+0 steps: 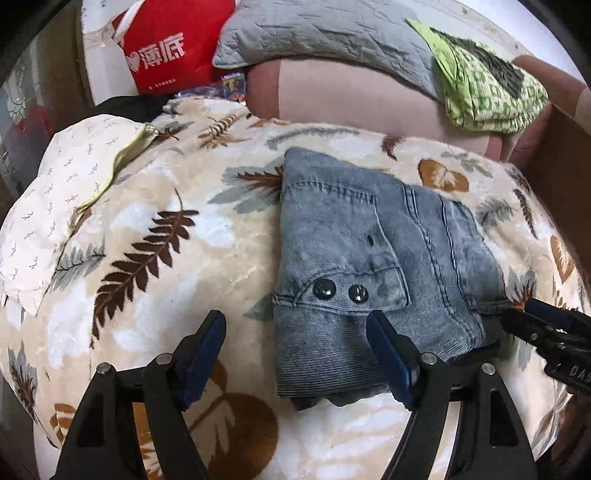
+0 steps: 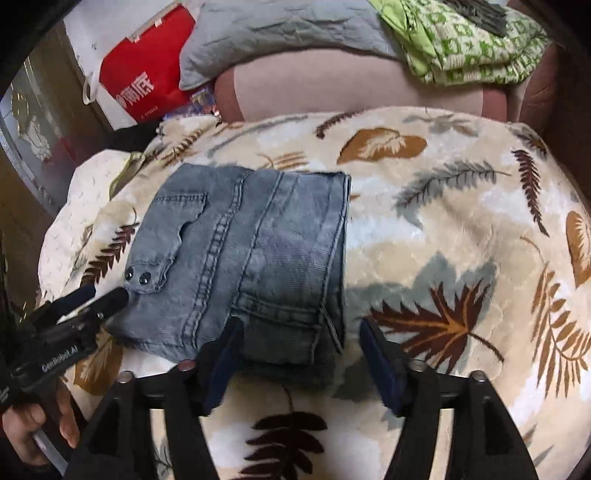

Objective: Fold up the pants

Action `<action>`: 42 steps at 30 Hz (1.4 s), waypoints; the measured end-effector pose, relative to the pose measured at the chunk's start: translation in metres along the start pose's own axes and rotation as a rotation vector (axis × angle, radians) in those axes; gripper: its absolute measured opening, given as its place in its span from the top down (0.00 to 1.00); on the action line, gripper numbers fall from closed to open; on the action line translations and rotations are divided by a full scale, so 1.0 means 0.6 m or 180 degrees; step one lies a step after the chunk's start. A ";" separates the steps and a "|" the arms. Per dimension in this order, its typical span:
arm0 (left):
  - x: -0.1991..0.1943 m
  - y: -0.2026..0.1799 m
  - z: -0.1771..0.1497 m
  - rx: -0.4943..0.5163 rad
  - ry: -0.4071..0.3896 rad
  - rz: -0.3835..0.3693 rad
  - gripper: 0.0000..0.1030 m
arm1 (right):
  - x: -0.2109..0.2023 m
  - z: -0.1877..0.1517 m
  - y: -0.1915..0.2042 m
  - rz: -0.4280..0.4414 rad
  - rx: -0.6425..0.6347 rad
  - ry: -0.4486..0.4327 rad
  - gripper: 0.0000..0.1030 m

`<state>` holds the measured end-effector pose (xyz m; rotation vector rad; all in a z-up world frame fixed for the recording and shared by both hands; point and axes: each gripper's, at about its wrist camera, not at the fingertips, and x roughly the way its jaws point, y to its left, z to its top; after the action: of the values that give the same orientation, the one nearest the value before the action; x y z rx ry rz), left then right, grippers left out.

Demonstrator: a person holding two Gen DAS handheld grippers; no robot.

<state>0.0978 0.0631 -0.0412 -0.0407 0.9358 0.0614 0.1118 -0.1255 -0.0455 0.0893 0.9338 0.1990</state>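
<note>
Covering most of the scene is a cream fleece blanket [image 1: 155, 229] printed with brown and grey leaves, and behind it, on the far side, sit a pink sofa [image 1: 351, 96], a grey quilted pillow [image 1: 325, 33], a green patterned cloth [image 1: 484, 92] to the far right and a red shopping bag [image 1: 162, 51] to the far left. On the blanket, near the person, lie the grey-blue jeans [image 1: 362, 251], already doubled into a compact thick rectangle, waistband end nearest, with two dark snap buttons [image 1: 341, 291] showing on the pocket flap.

Both tools are low at the near edge of the bundle. The left gripper [image 1: 297, 343] is spread wide, its right finger resting on the waistband and nothing between the pads. The right gripper [image 2: 301, 345] is likewise released, its fingers straddling the near right corner of the denim without pinching it.

To my eye the folding looks essentially finished; this seems the letting-go or tidying step. Any next move would call for drawing both tools back cleanly, or pressing the stack flat, without snagging the top layer.
</note>
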 end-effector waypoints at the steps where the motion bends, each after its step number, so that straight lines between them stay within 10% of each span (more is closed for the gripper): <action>1: 0.011 -0.003 -0.005 0.0028 0.0085 0.0027 0.23 | 0.012 0.000 0.003 -0.0029 -0.0031 0.0060 0.28; 4: 0.017 0.000 -0.012 -0.0016 0.0081 0.0002 0.23 | 0.065 -0.015 0.016 -0.0101 -0.0166 0.0442 0.28; 13: 0.018 0.011 -0.010 -0.0118 0.0116 -0.0154 0.21 | 0.004 0.099 0.023 -0.0200 -0.0191 0.0033 0.27; 21: 0.032 0.023 -0.010 -0.0218 0.0147 -0.0248 0.16 | 0.132 0.206 0.034 -0.0648 -0.0302 0.0221 0.26; 42: 0.002 0.021 -0.005 -0.0232 0.0099 -0.0100 0.14 | 0.042 0.093 0.036 -0.0367 -0.0369 0.0259 0.17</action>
<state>0.0951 0.0753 -0.0440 -0.1241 0.9636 0.0658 0.1685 -0.0985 -0.0285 -0.0800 1.0034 0.1505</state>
